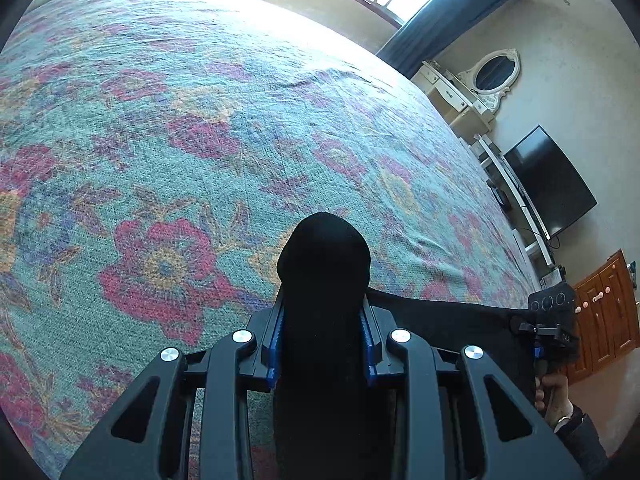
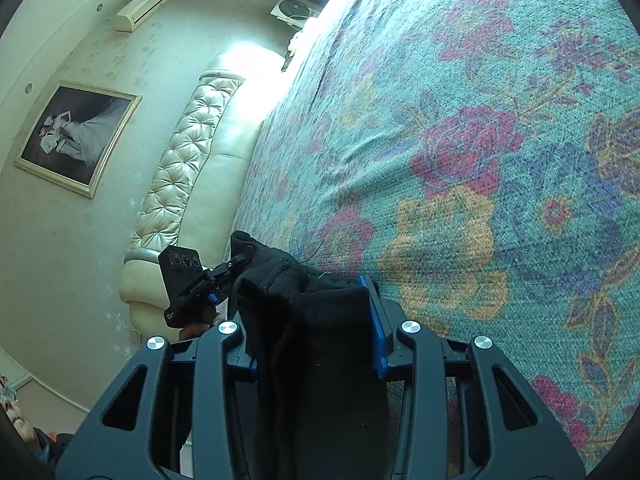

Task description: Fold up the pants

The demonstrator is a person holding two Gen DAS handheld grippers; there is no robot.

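Your left gripper [image 1: 324, 308] and right gripper [image 2: 312, 312] both hang above the bed [image 1: 200, 120], each with a bunch of the pants [image 1: 324, 264] between its jaws. The cloth runs from one gripper across to the other, over the bed's near edge. In the left wrist view your right gripper sits far right, with the dresser [image 1: 452, 92] and its mirror [image 1: 494, 70] beyond the bed's right side and the television [image 1: 552, 184] nearer on that wall. In the right wrist view the headboard [image 2: 180, 168] stands left of the bed, the framed picture [image 2: 78, 136] on the wall further left, the air conditioner [image 2: 144, 6] above.
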